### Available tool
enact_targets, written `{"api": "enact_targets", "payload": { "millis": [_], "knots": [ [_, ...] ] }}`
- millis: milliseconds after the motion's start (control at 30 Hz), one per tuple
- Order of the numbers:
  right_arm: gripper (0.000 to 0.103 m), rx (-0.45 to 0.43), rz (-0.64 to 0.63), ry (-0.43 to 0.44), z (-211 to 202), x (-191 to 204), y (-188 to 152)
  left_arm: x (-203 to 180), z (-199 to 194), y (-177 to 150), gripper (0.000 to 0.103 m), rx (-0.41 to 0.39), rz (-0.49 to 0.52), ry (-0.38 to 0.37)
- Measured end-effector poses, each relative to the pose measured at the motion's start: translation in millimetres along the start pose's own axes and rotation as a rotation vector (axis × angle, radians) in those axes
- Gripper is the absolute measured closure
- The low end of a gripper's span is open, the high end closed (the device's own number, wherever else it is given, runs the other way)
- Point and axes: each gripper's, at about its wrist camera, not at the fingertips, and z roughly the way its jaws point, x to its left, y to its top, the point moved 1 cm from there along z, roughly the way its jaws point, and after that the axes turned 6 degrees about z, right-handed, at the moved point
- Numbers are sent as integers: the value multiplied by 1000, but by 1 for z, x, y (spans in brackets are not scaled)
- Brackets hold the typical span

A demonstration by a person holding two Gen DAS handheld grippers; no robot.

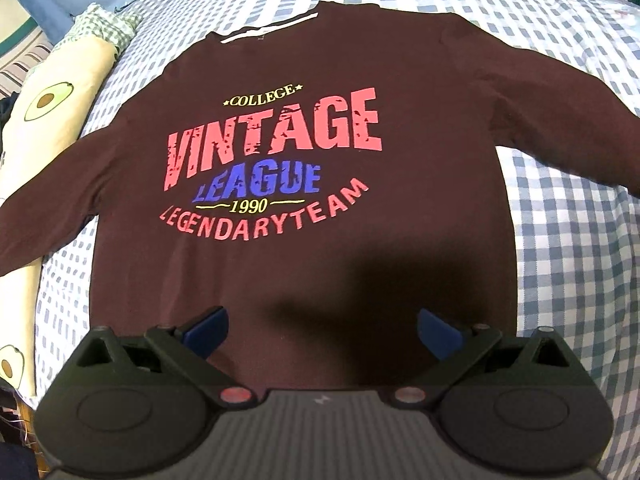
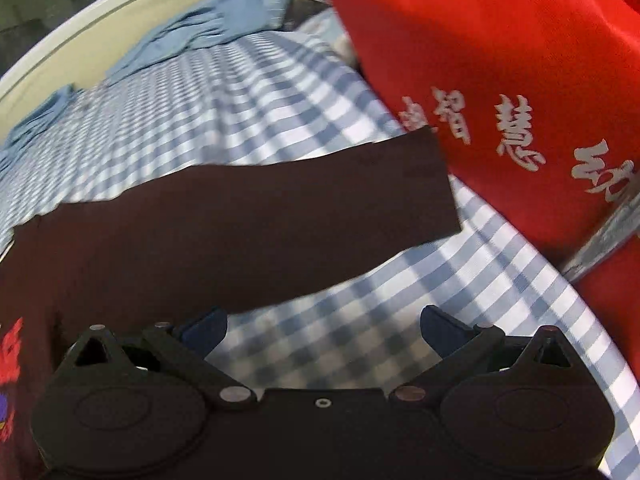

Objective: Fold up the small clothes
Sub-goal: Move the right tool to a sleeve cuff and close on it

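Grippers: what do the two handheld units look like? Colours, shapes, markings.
Both match: left gripper and right gripper have black bodies with round side housings, angled black linkage arms on metal pivot pins, and blue finger pads. The left has a ribbed grey centre plate.

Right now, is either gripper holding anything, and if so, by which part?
Nothing is held. The left gripper is open above the lower part of the brown shirt, and the right gripper is open over the checked sheet beside its sleeve.
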Motion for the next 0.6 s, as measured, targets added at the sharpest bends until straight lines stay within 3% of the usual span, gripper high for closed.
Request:
{"api": "enact_targets", "payload": {
  "millis": [167,333,600],
  "knots": [
    [1,-14,99,-53,24,-15,19,-1,4,1,0,13,3,19],
    [18,-105,165,-134,39,-28,25,10,-1,0,0,-23,-51,47],
    [25,-143,243,-168,62,-45,31,35,-6,-9,0,-33,-129,88]
  ]
}}
